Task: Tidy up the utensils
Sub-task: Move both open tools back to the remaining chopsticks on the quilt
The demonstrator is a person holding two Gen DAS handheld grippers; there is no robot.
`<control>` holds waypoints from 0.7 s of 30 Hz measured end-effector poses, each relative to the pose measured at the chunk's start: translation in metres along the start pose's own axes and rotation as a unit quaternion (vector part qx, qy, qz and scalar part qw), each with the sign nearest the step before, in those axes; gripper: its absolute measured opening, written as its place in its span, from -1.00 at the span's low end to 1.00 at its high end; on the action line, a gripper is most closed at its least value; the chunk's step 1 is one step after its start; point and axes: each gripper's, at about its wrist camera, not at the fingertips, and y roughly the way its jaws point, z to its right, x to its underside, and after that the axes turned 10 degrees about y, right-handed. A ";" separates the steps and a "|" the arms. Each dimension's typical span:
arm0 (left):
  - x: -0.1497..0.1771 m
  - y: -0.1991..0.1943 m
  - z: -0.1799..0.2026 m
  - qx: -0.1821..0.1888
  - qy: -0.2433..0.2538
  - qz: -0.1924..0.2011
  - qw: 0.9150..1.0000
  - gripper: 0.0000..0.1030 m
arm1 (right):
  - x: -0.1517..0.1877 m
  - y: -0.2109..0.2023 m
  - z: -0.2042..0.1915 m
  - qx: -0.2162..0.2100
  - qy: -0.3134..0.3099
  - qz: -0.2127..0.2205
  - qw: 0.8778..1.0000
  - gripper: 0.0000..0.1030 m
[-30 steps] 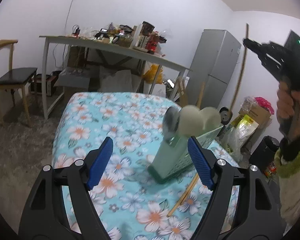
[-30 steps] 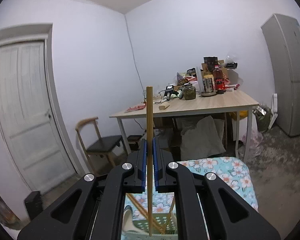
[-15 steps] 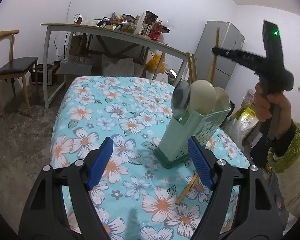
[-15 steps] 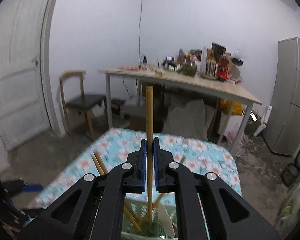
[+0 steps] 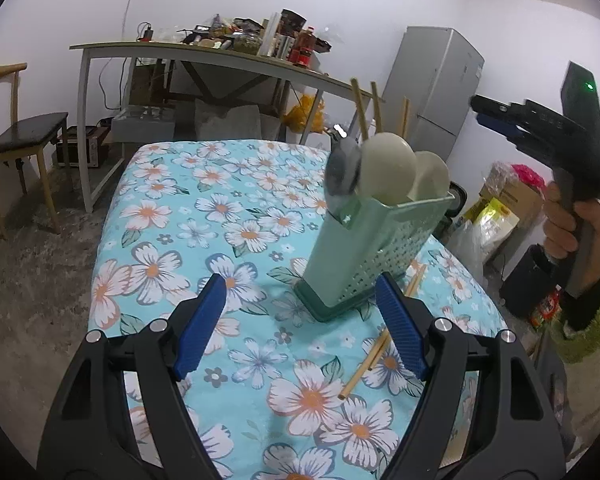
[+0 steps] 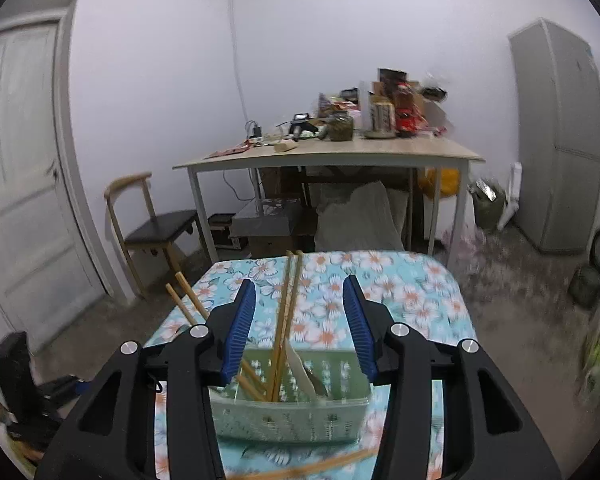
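Note:
A pale green perforated utensil holder (image 5: 380, 248) stands on the floral tablecloth (image 5: 204, 208). It holds two cream spoons (image 5: 388, 172), a metal spoon (image 5: 342, 176) and several upright chopsticks (image 5: 360, 108). Two chopsticks (image 5: 380, 344) lie on the cloth at its base. My left gripper (image 5: 300, 284) is open in front of the holder with nothing between its fingers. My right gripper (image 6: 300, 284) hangs over the holder (image 6: 292, 412) and its jaws are opening. A pair of chopsticks (image 6: 288, 312) stands free between them, lower ends inside the holder. Another chopstick (image 6: 312, 466) lies on the cloth below.
A wooden table (image 6: 328, 156) piled with bottles and clutter stands behind, boxes and bags under it. A chair (image 5: 16, 140) is at the left, a grey fridge (image 5: 436, 88) at the right, a white door (image 6: 20, 168) on the far left. A person's hand (image 5: 568, 224) holds the right gripper.
My right gripper came down over the holder and went from shut on a chopstick to open. The chopstick now stands in the holder. My left gripper dipped slightly toward the holder.

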 end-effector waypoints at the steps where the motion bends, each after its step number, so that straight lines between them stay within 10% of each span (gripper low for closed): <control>1: 0.000 0.001 0.004 0.000 0.006 -0.002 1.000 0.42 | 0.003 -0.005 0.006 -0.003 0.012 -0.002 1.000 -0.12; 17: 0.018 0.044 0.068 -0.046 0.133 -0.119 0.983 0.42 | 0.144 -0.004 0.100 0.032 0.227 -0.159 0.960 -0.11; 21: 0.021 0.056 0.075 -0.064 0.138 -0.147 0.977 0.42 | 0.166 0.005 0.103 0.048 0.237 -0.190 0.952 0.19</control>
